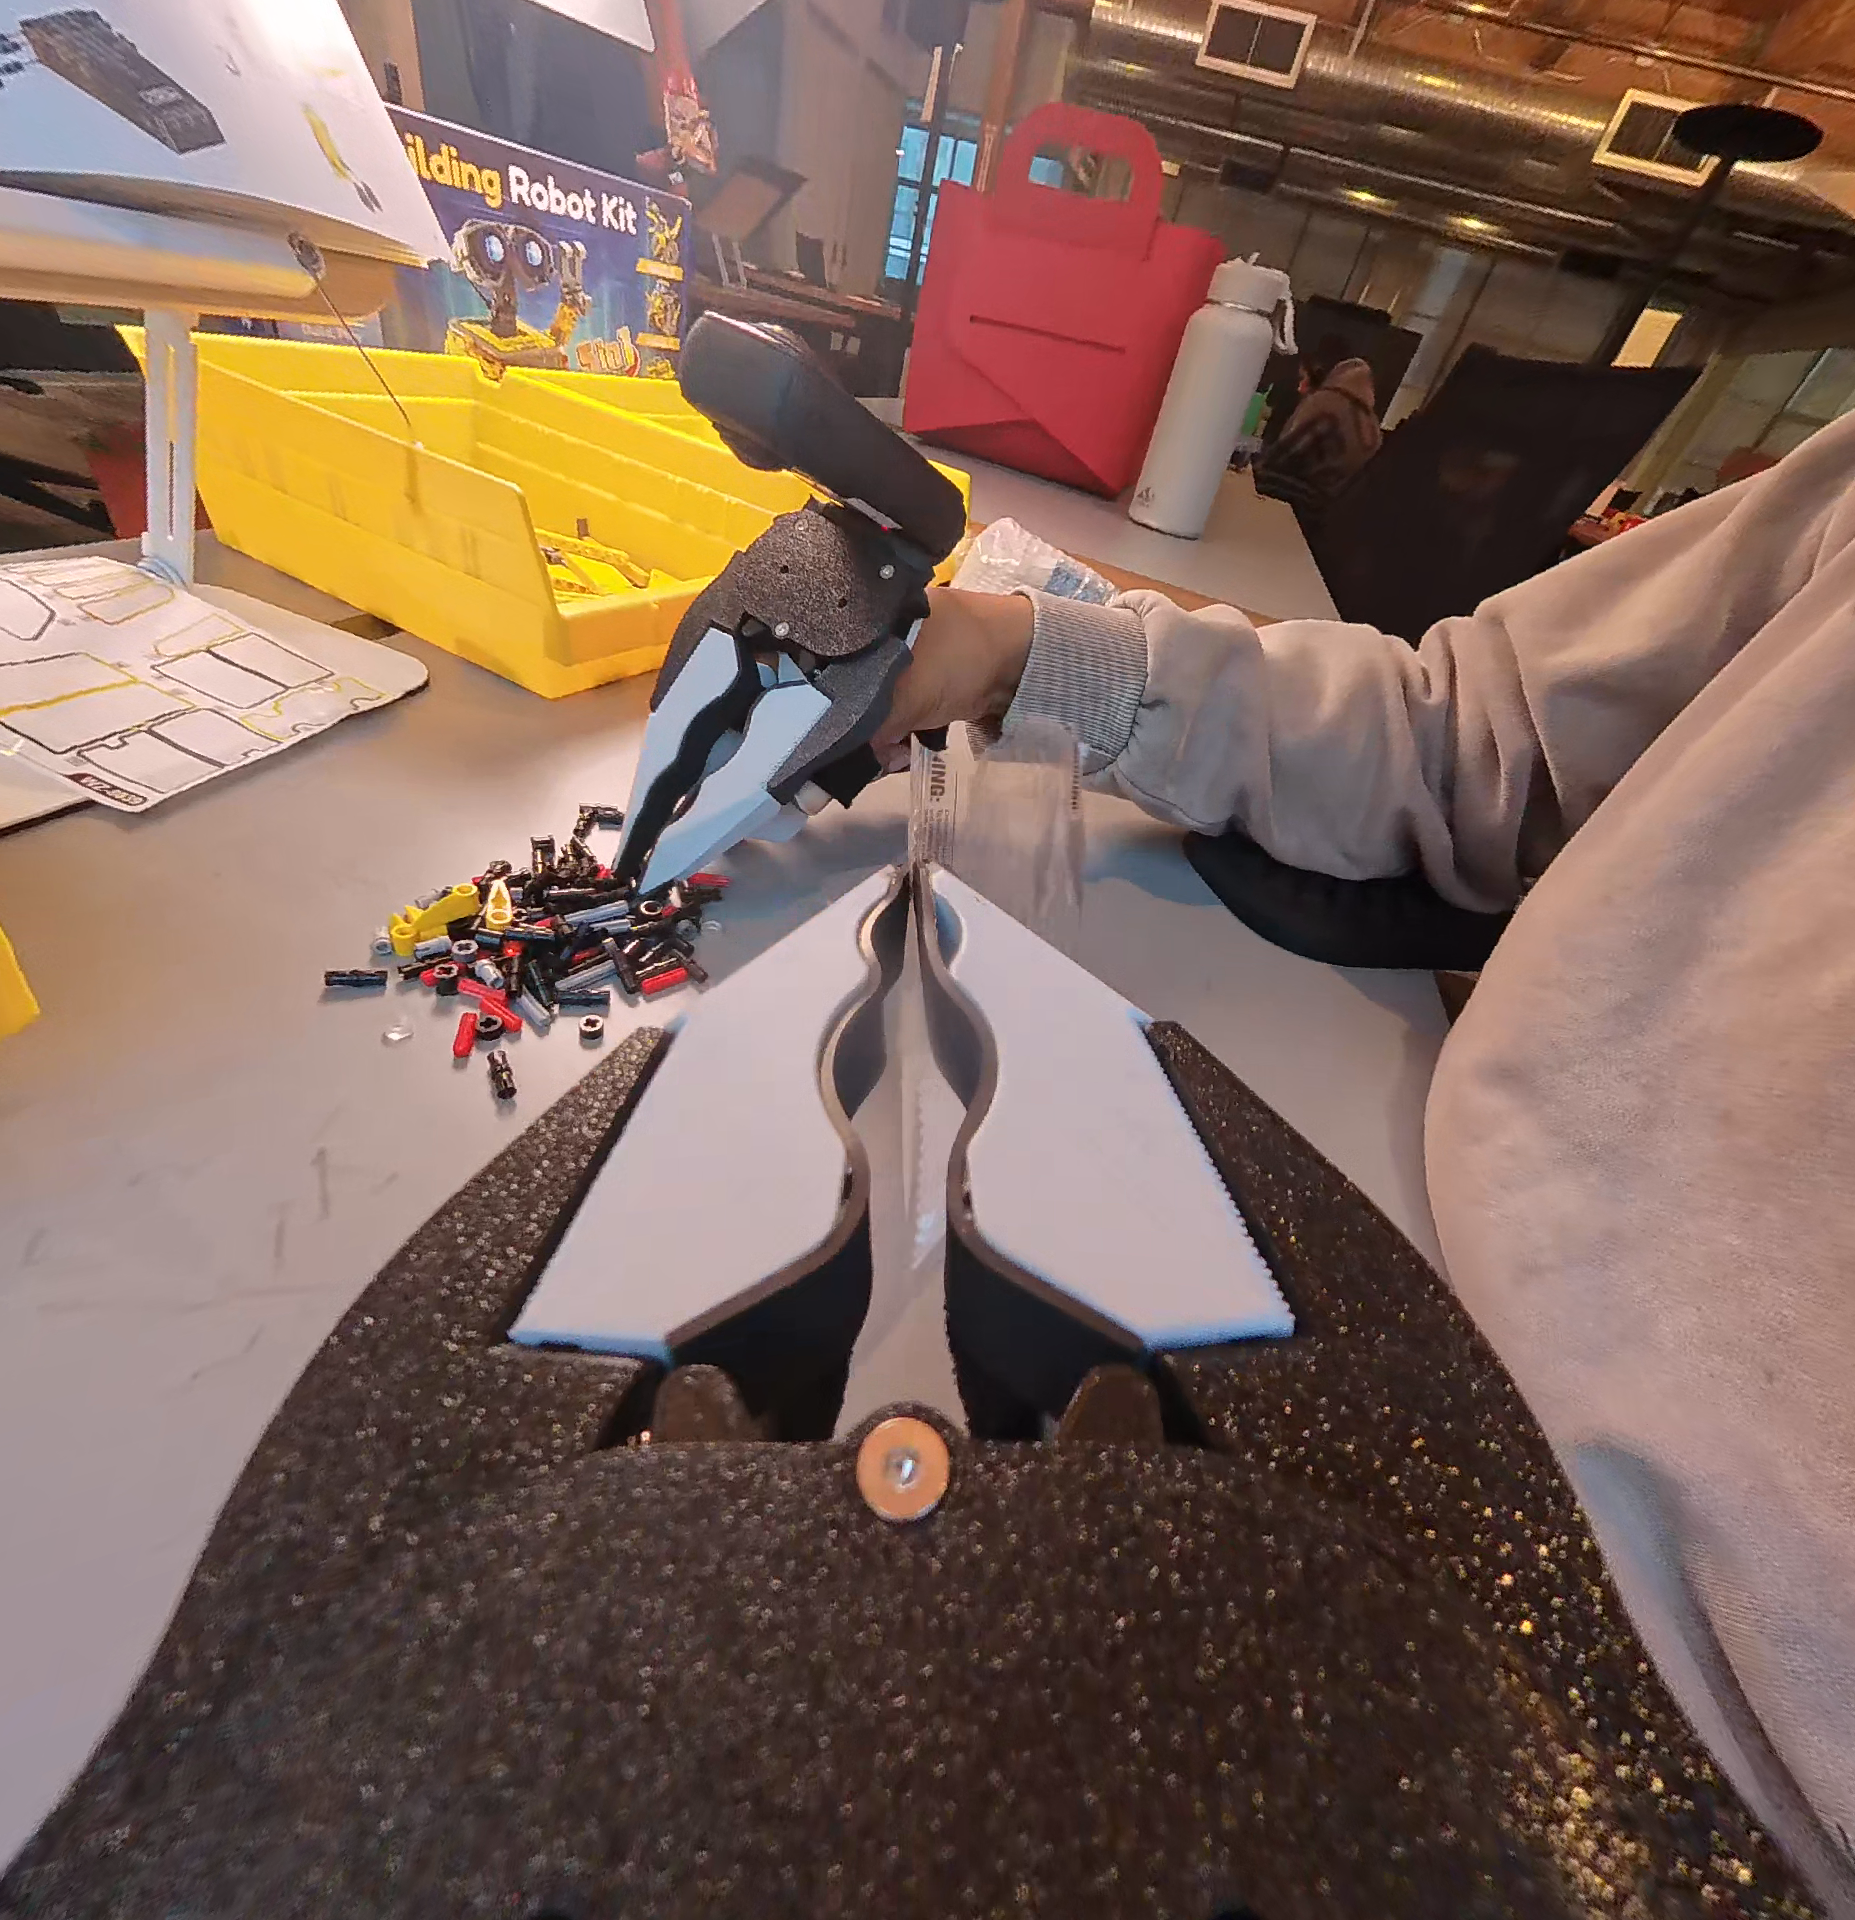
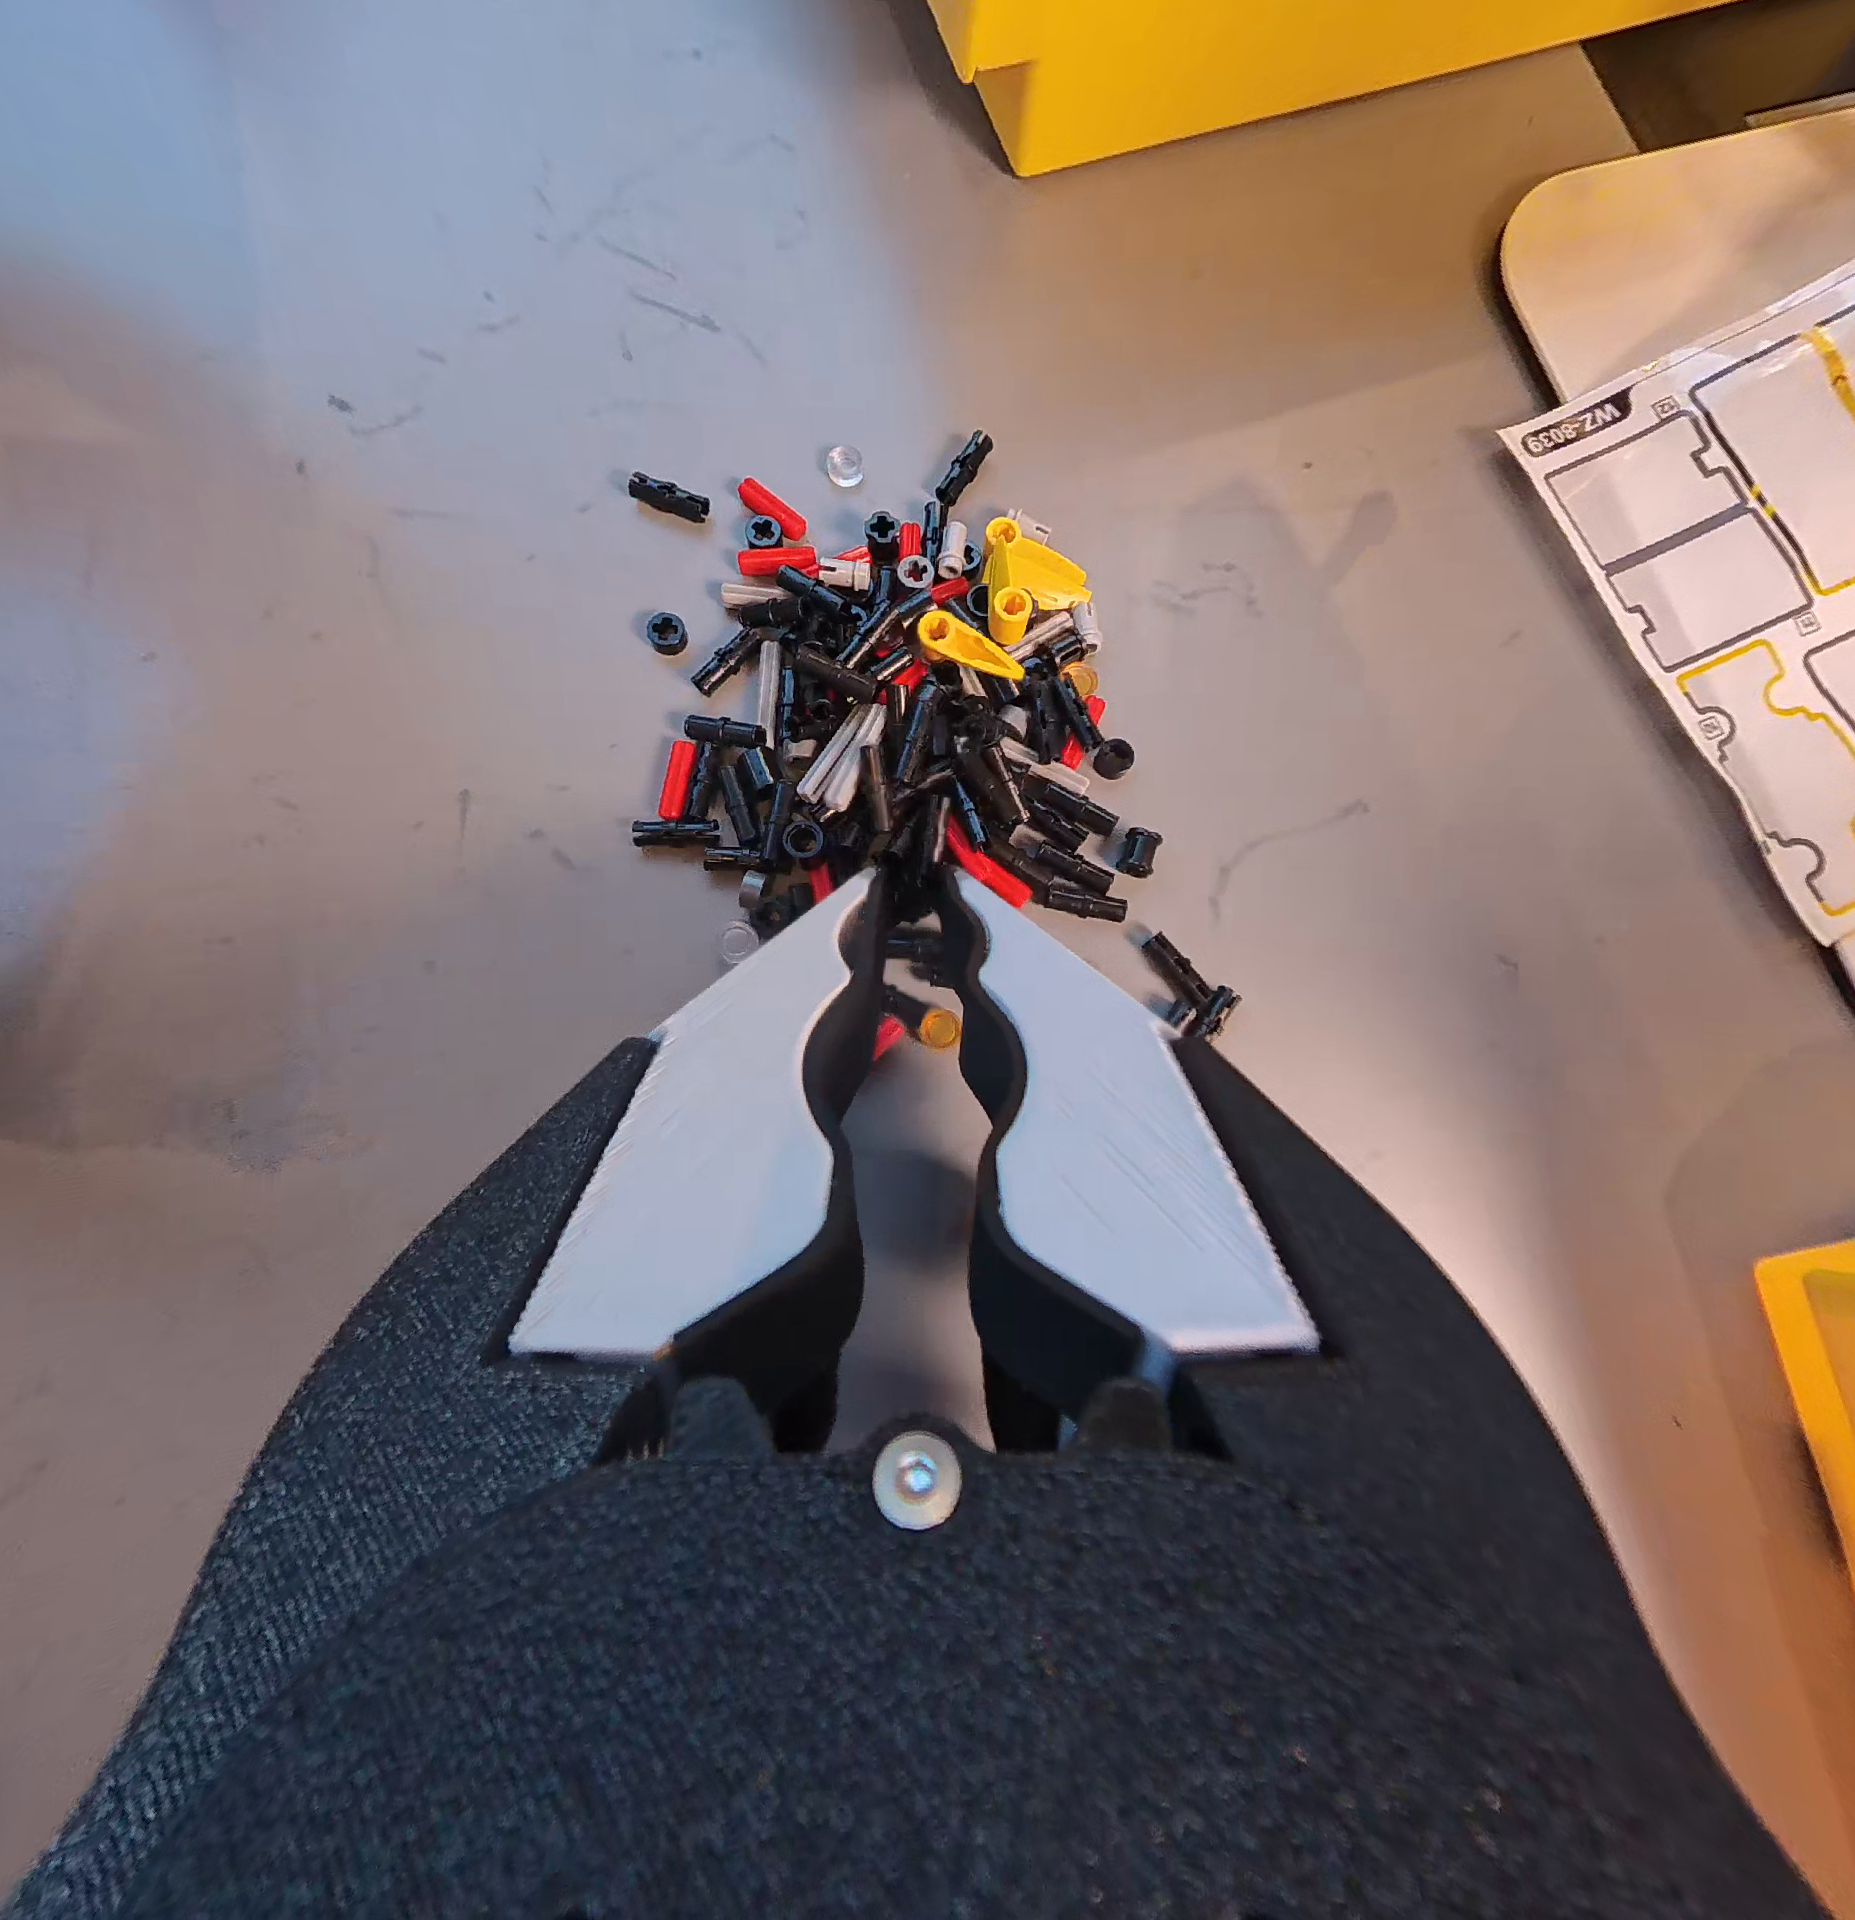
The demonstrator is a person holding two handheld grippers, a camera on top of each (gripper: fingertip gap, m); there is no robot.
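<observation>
The left gripper point(image 1: 915, 883) is pinched on a clear plastic bag point(image 1: 990, 821), flimsy and slippery-looking, while the right gripper point(image 2: 910, 883) has its tips slightly apart, dug into the pile of tiny hard pins point(image 2: 892, 707) on the grey table point(image 2: 331, 727), probably best grabbed one at a time.

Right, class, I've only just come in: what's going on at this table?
A person holds a two-finger gripper in each hand over a grey table. The left gripper is shut on an empty clear plastic bag, held up above the table. The right gripper points down into a pile of small black, red, grey and yellow building pieces, its tips slightly apart among them. Yellow bins, a sticker sheet and a kit box lie around.
</observation>
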